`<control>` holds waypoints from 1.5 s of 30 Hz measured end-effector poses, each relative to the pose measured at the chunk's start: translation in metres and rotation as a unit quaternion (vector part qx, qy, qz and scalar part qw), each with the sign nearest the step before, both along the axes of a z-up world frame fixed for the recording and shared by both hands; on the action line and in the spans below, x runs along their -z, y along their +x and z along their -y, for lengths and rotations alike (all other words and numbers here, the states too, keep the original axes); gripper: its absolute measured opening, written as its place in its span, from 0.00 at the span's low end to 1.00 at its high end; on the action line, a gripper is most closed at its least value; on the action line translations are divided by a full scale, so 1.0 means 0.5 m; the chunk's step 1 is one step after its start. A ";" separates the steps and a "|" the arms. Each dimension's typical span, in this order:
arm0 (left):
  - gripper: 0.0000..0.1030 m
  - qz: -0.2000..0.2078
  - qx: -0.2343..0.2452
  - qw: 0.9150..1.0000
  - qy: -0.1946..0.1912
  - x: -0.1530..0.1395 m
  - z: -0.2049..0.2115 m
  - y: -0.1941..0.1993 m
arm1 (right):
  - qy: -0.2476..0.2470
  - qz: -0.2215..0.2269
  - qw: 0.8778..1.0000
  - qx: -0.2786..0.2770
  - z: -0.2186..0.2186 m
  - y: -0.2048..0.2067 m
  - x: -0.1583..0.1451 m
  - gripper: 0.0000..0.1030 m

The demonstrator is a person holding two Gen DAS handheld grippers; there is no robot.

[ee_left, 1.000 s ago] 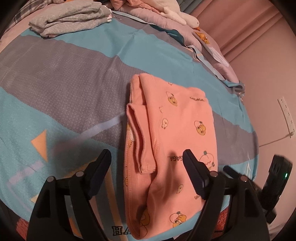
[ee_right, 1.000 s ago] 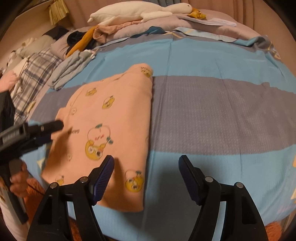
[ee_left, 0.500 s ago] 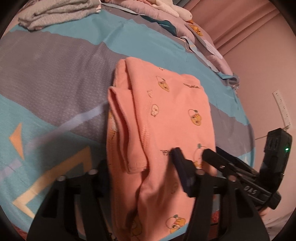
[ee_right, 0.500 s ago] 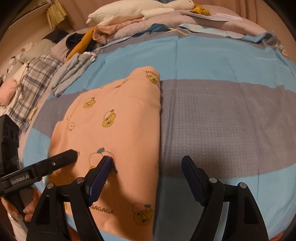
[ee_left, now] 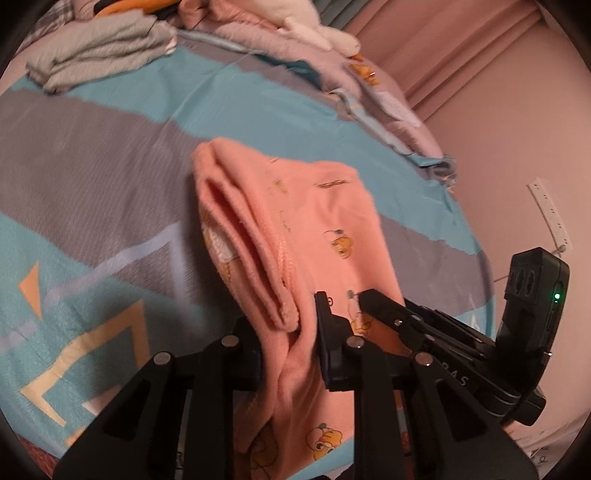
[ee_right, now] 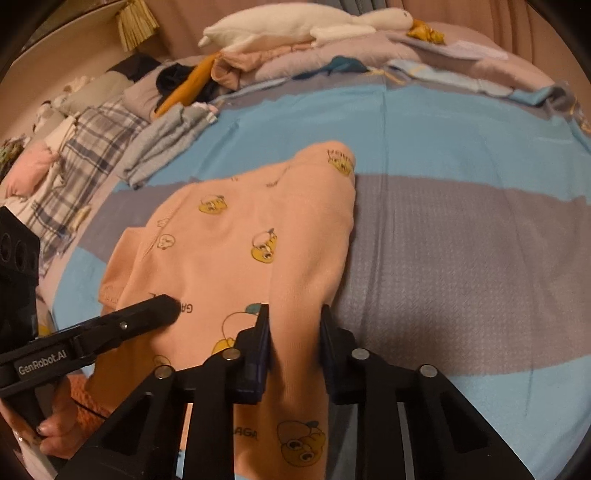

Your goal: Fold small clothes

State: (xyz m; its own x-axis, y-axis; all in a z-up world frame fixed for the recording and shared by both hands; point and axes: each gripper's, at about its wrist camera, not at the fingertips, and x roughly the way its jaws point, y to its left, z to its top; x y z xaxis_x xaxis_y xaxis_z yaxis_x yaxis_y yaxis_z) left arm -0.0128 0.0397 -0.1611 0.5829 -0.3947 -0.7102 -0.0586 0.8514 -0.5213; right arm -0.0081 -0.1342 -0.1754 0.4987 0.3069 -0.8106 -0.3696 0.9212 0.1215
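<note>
A pink garment [ee_left: 325, 221] with yellow cartoon prints lies folded on the blue and grey striped bed sheet [ee_left: 92, 155], its folded layers facing left. My left gripper [ee_left: 284, 317] is at its near left edge. The jaws are closing with bunched pink fabric pressed between them. In the right wrist view the same garment [ee_right: 240, 229] fills the middle. My right gripper [ee_right: 294, 310] is at its near right edge, jaws closing, with a raised ridge of fabric pinched between the pads. Each gripper shows in the other's view: the right gripper [ee_left: 406, 325], the left gripper [ee_right: 147, 314].
Folded grey clothes [ee_right: 166, 144] and a plaid cloth [ee_right: 85, 147] lie at the far left of the bed. A white plush goose [ee_right: 295, 29] rests on piled bedding at the back. A person's hand [ee_right: 55, 424] holds the left gripper. A power strip [ee_left: 550, 214] hangs on the pink wall.
Both grippers went from wide open to closed on the garment's near edge. The left one pushed forward over the garment, and the fabric now bunches up between each pair of fingers.
</note>
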 end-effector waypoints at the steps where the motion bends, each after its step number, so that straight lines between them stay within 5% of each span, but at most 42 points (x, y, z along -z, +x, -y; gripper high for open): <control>1: 0.21 0.007 0.004 1.000 0.001 -0.009 0.005 0.000 | 0.005 0.004 1.000 -0.001 0.004 -0.002 -0.009 0.23; 21: 0.21 0.101 0.080 0.991 0.045 -0.086 0.157 0.070 | -0.008 0.116 0.991 0.062 0.113 -0.005 -0.119 0.23; 39: 0.27 -0.015 0.067 0.996 0.052 0.031 0.163 0.071 | -0.050 0.043 0.993 0.100 0.149 -0.007 -0.022 0.23; 42: 0.39 -0.011 0.061 0.996 0.060 0.018 0.161 0.061 | -0.046 0.042 0.992 0.108 0.157 -0.014 -0.030 0.24; 44: 0.60 -0.005 0.058 0.996 0.067 0.003 0.160 0.051 | -0.040 0.046 0.992 0.111 0.164 -0.018 -0.039 0.27; 45: 0.63 0.002 0.054 0.996 0.071 -0.006 0.158 0.045 | -0.036 0.051 0.992 0.112 0.168 -0.023 -0.048 0.27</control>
State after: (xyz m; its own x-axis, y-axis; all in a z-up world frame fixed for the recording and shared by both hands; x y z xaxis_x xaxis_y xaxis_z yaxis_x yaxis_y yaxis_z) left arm 0.0095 -0.0392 -0.1579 0.5458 -0.3520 -0.7603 0.0401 0.9174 -0.3960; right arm -0.0197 -0.2182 -0.1512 0.6283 0.1228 -0.7682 -0.1620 0.9865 0.0252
